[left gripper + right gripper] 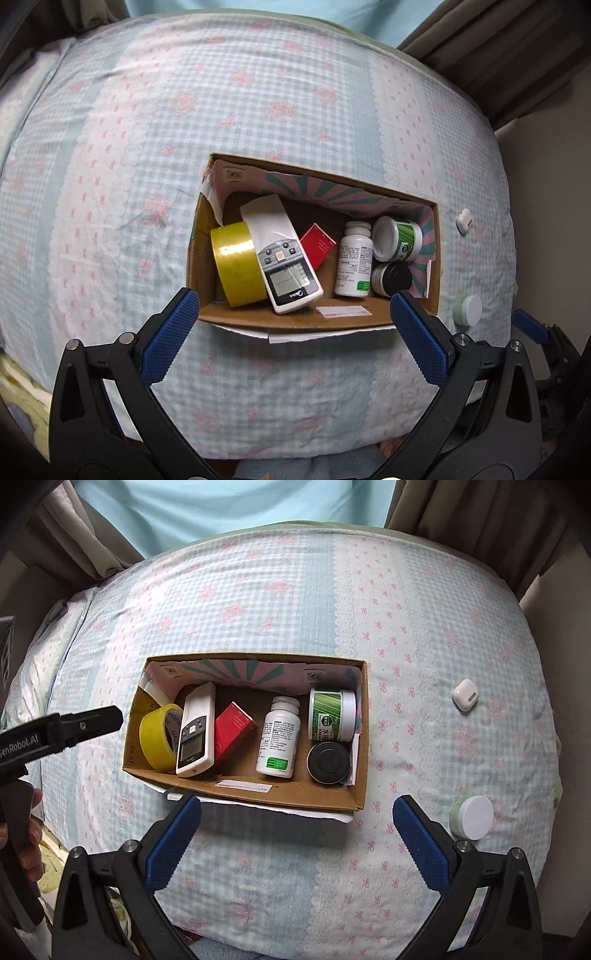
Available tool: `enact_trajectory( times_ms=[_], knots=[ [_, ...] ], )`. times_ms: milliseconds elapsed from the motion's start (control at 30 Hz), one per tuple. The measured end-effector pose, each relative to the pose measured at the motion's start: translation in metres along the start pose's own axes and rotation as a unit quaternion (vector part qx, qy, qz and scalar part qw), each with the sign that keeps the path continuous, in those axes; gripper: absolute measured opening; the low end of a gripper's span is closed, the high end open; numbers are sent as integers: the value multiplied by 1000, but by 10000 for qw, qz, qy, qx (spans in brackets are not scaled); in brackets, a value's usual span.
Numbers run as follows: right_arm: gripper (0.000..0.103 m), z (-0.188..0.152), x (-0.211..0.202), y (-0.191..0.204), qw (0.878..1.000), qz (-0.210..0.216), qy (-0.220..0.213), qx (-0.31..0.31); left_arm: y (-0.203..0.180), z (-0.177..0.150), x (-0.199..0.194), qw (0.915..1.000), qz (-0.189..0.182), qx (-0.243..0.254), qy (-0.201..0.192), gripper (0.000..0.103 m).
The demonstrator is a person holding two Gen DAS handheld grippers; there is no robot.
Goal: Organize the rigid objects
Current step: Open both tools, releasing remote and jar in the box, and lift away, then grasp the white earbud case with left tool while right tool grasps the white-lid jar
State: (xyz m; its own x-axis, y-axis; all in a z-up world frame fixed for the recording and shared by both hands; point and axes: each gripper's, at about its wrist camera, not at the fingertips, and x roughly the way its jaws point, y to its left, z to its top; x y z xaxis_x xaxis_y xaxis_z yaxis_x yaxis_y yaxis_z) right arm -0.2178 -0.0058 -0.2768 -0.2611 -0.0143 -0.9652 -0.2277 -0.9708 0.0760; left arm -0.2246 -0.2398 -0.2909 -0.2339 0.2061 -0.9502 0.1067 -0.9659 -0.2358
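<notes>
A cardboard box lies on the bed. It holds a yellow tape roll, a white remote, a red box, a white pill bottle, a green-labelled jar and a black-lidded jar. A white earbud case and a small white-lidded jar lie on the bed right of the box. My left gripper is open above the box's near wall. My right gripper is open, just in front of the box.
The bed has a blue-and-pink checked cover. Curtains hang behind it. The left gripper's body shows at the left edge of the right wrist view, with the holding hand below.
</notes>
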Motion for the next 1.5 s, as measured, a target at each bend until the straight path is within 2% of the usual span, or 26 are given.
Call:
enact_trajectory(
  times_ms=[167, 333, 433, 533, 633, 700, 833, 1000, 1100, 1200, 1400, 1500],
  knots=[
    [103, -16, -35, -25, 9989, -157, -238, 376, -38, -14, -30, 9955, -21, 788, -517, 103],
    [103, -38, -66, -66, 9947, -160, -406, 931, -89, -25, -59, 9812, -283, 1678, -905, 103],
    [103, -53, -80, -90, 9924, -270, -471, 1101, -123, -27, -64, 9713, -417, 2135, -961, 103],
    [103, -68, -93, -114, 9901, -160, -653, 1232, -156, -27, -57, 9631, -326, 2504, -928, 103],
    [103, -84, -100, -139, 9868, -222, -799, 1388, -188, -24, -47, 9567, -264, 2755, -903, 103],
    [103, -92, -102, -156, 9838, -260, -879, 1544, -209, -19, -35, 9530, -154, 2897, -870, 103],
    [103, -105, -93, -185, 9781, -265, -827, 1889, -253, -6, -4, 9441, -117, 3245, -561, 103],
    [103, -110, -66, -211, 9716, -405, -719, 2218, -305, 13, 43, 9325, -80, 3608, -124, 103],
    [103, -113, -45, -228, 9619, -362, -652, 2632, -334, 25, 74, 9257, -63, 3780, 113, 103],
    [103, -114, -25, -239, 9562, -530, -583, 2819, -360, 33, 106, 9148, 17, 4029, 292, 103],
    [103, -104, 20, -258, 9450, -724, -381, 3166, -405, 44, 188, 8790, 326, 4709, 681, 103],
    [103, -94, 46, -265, 9432, -811, -158, 3217, -416, 51, 227, 8722, 325, 4799, 887, 102]
  ],
)
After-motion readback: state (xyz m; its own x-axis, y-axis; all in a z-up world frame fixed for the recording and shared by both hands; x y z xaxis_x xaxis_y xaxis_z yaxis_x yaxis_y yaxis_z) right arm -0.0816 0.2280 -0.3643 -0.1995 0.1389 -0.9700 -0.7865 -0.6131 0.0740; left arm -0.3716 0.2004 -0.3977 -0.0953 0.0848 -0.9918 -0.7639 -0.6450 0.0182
